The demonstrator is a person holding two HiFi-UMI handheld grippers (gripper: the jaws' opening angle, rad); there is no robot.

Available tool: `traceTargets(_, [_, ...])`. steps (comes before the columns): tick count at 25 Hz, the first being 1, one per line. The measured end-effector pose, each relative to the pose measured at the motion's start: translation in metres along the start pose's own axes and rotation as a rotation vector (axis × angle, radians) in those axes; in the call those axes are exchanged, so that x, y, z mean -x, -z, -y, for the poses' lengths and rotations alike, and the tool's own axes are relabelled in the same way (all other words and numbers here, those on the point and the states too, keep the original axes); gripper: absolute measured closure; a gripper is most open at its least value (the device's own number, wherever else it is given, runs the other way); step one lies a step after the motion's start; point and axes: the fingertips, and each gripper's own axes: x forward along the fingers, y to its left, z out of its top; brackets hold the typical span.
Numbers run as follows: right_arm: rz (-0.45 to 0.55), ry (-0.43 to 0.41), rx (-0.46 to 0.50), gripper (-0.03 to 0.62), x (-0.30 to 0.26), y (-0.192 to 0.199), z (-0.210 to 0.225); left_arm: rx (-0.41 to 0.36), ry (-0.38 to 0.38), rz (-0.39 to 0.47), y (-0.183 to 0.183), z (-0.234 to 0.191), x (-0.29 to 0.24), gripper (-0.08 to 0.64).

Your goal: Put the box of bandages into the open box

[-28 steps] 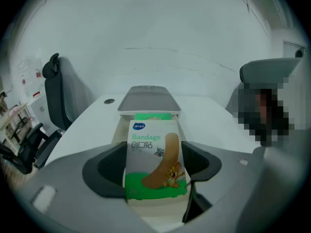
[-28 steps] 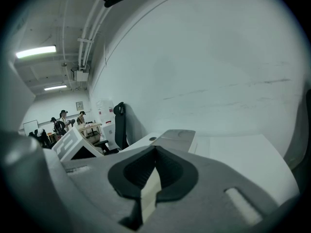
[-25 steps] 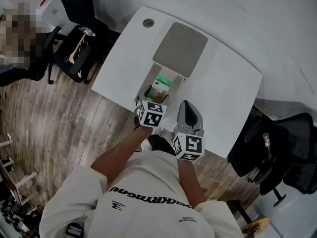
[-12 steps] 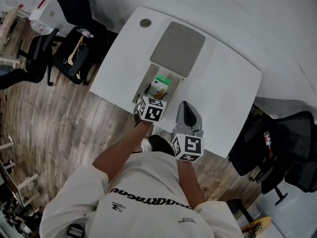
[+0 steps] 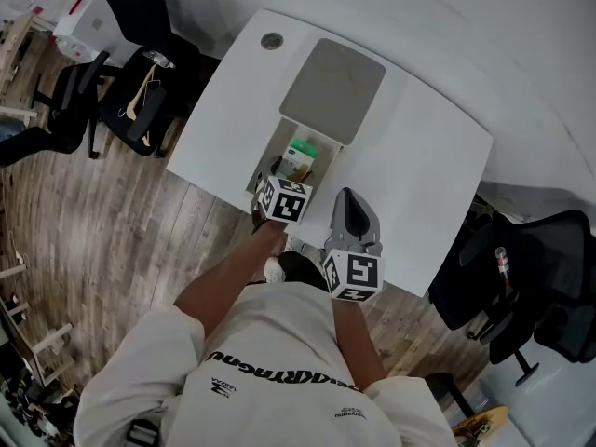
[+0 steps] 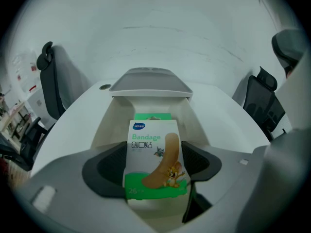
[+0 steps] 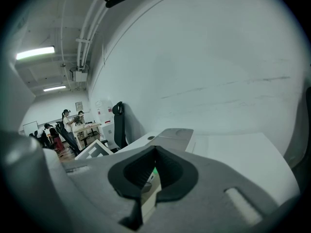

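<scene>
With the left claw (image 6: 154, 152) spread wide and clamped on the box of bandages (image 6: 155, 164), holding it upright just over the open box (image 6: 109, 125). Risky to release too high or tilted: could clip the near wall, tip onto the green pack (image 6: 151, 116) inside, or tumble onto the surface (image 5: 419, 175). With the right claw (image 7: 154, 171) closed on nothing, off to the right.

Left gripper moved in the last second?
Yes. The left gripper, shut on the bandage box, shifted up the picture, further over the open box.

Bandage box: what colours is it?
The bandage box is white and green, clearest in the left gripper view.
</scene>
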Motion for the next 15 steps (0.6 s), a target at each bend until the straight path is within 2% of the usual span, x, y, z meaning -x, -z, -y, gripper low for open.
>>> traceTargets(15, [-0.018,0.010,0.012,0.592,-0.002,0.004,0.004,0.004,0.003,-0.051,0.003,-0.006,-0.020,0.196])
